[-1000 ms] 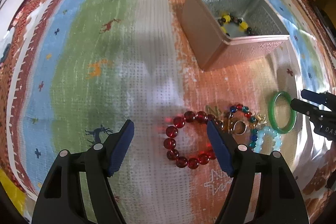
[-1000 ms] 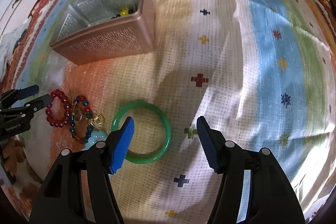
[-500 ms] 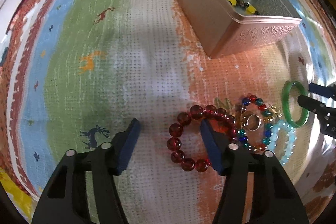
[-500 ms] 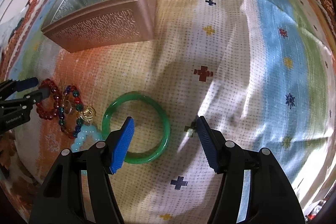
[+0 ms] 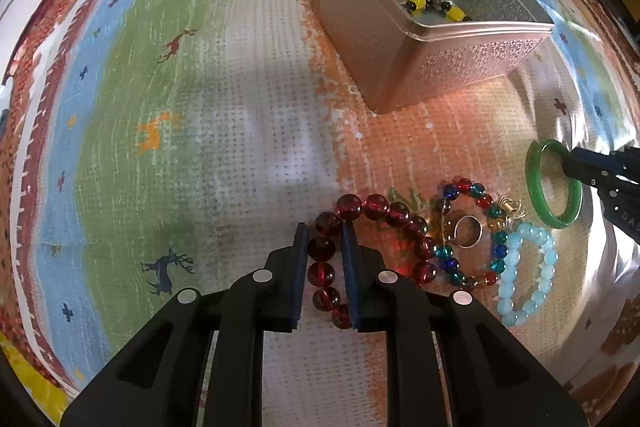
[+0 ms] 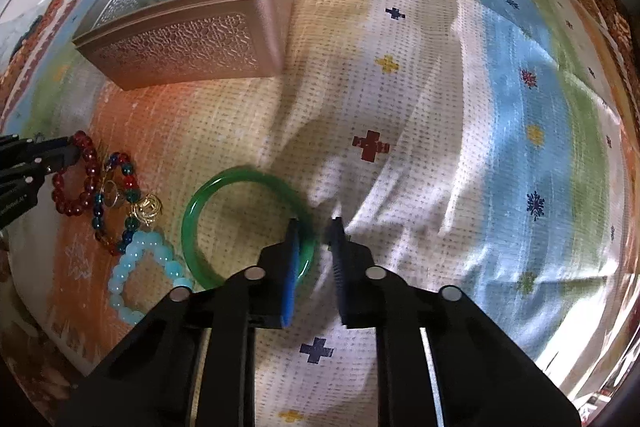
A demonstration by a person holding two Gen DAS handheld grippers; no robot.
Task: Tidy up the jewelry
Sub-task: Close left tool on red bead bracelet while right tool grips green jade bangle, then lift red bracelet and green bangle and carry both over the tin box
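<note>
Jaws narrow on both sides now, where half a second ago each pair stood wide! Left gripper [image 5: 325,259] has pinched its blue pads in around the near arc of the red bead bracelet [image 5: 372,243], beads sitting right between the fingers, and it looks like a firm hold, though the bracelet lies flat on the cloth, not lifted. Over on the other side, the right gripper [image 6: 314,255] has closed to a slim gap across the rim of the green bangle [image 6: 244,227]; one pad is inside the ring, the other outside, and the picture blurs there, so I'd say gripped or very nearly.

That means two pieces are being taken at once, and the likely destination is the metal tin [image 5: 432,39], standing open well beyond the pile with a yellow-and-dark bead bracelet [image 5: 436,5] already lying inside. So the sort is under way, with more to go.

Between the two grabs, untouched: the multicoloured bead bracelet [image 5: 472,231] with a silver ring [image 5: 468,231] resting inside its loop, a small gold trinket [image 5: 510,207] just beside it, and the pale blue bead bracelet [image 5: 528,271] nearest us.

All of it lies on a woven cloth [image 5: 160,107] in green, blue, white and orange stripes, dotted with little deer and crosses. Sunlight falls bright across it.
</note>
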